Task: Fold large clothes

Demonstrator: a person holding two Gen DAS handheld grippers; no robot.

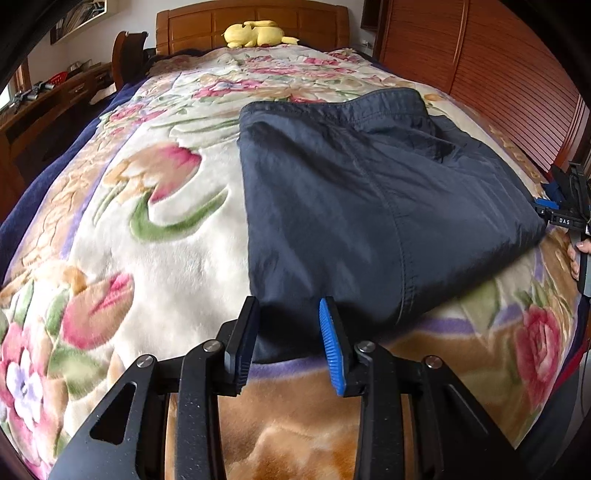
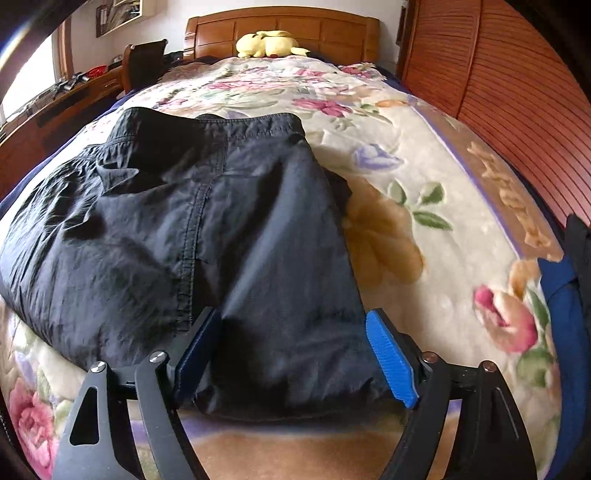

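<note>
A dark navy garment (image 1: 362,206), folded over on itself, lies on the floral blanket (image 1: 166,236) of a bed. My left gripper (image 1: 291,310) is open, with the garment's near left corner between its fingers. My right gripper (image 2: 295,325) is open wide, with the near right corner of the garment (image 2: 184,229) between its fingers. The right gripper also shows at the right edge of the left wrist view (image 1: 554,210), at the garment's right corner.
A yellow plush toy (image 1: 255,34) lies by the wooden headboard (image 1: 251,22). A slatted wooden wardrobe (image 1: 498,74) stands along the bed's right side. A desk (image 1: 48,99) with a chair stands to the left. Blue and black cloth (image 2: 565,295) hangs at the right.
</note>
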